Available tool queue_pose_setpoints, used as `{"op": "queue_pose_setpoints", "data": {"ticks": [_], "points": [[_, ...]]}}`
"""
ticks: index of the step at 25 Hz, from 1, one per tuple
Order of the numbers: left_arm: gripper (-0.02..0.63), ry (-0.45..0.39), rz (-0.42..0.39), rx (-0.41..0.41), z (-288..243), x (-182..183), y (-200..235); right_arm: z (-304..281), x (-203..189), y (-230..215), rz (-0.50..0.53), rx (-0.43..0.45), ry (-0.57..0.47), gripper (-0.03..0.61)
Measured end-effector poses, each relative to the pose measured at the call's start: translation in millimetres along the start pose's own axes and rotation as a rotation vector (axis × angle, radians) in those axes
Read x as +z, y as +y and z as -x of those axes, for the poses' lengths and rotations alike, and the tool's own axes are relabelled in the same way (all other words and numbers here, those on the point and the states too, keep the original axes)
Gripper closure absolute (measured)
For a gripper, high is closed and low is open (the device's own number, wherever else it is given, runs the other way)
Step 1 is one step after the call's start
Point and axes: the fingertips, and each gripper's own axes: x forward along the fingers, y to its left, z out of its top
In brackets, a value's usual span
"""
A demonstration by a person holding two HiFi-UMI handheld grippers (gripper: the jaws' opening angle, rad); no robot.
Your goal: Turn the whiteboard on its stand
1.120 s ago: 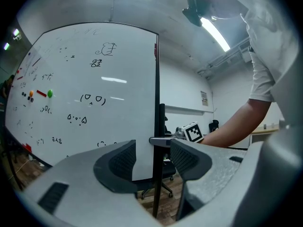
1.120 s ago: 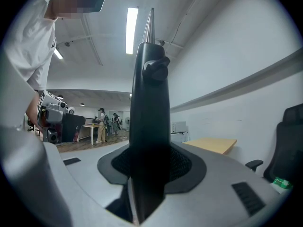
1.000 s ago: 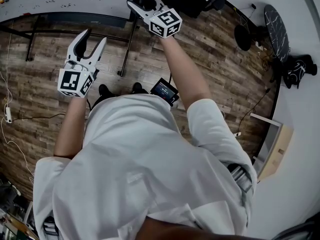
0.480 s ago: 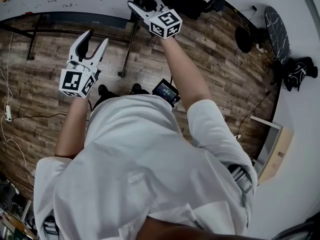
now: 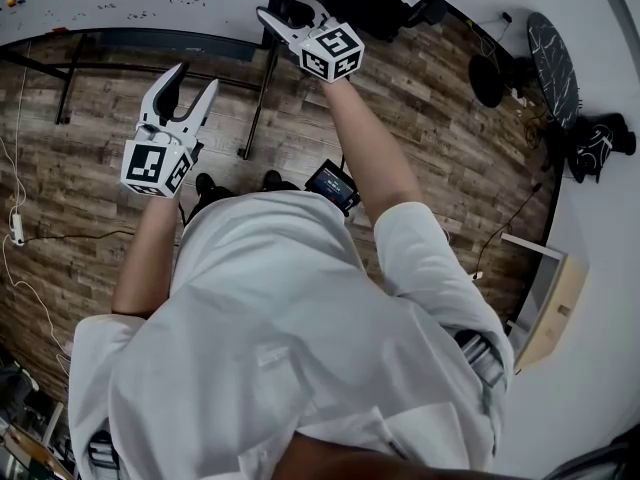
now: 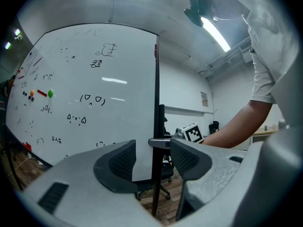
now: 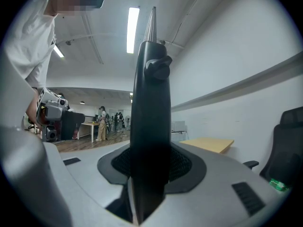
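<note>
Right tongs (image 5: 285, 13) clamp the stand post (image 7: 150, 93) beside the whiteboard (image 6: 85, 93); left tongs (image 5: 192, 78) gape

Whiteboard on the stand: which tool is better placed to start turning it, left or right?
Right. The right tool is shut on the black frame piece at the edge of the whiteboard, while the left tool hangs open short of the board, touching nothing.

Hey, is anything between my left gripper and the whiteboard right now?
Nothing visible is. The left gripper, jaws apart and empty, looks through open air at the whiteboard near its right edge. The right gripper is clamped on the dark upright at that edge.
</note>
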Motion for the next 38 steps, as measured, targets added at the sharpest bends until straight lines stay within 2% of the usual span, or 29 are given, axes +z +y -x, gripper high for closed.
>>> {"op": "queue_pose_setpoints", "data": {"ticks": [11, 16, 23, 30, 38], "points": [[0.380, 0.008, 0.004, -0.016, -10, -6, -28, 35, -2, -10, -0.002, -0.015, -0.016, 0.419], [0.380, 0.014, 0.010, -0.026, -5, -3, -11, 23, 1, -7, 0.000, -0.021, -0.012, 0.419], [0.380, 0.024, -0.008, -0.057, -46, -18, -99, 121, -14, -44, 0.002, -0.040, -0.034, 0.417], [0.380, 0.031, 0.005, -0.088, -38, -13, -77, 108, -9, -36, 0.000, -0.062, -0.036, 0.414], [0.380, 0.039, 0.016, -0.121, -56, -19, -100, 142, -14, -50, 0.000, -0.080, -0.037, 0.413]]}}
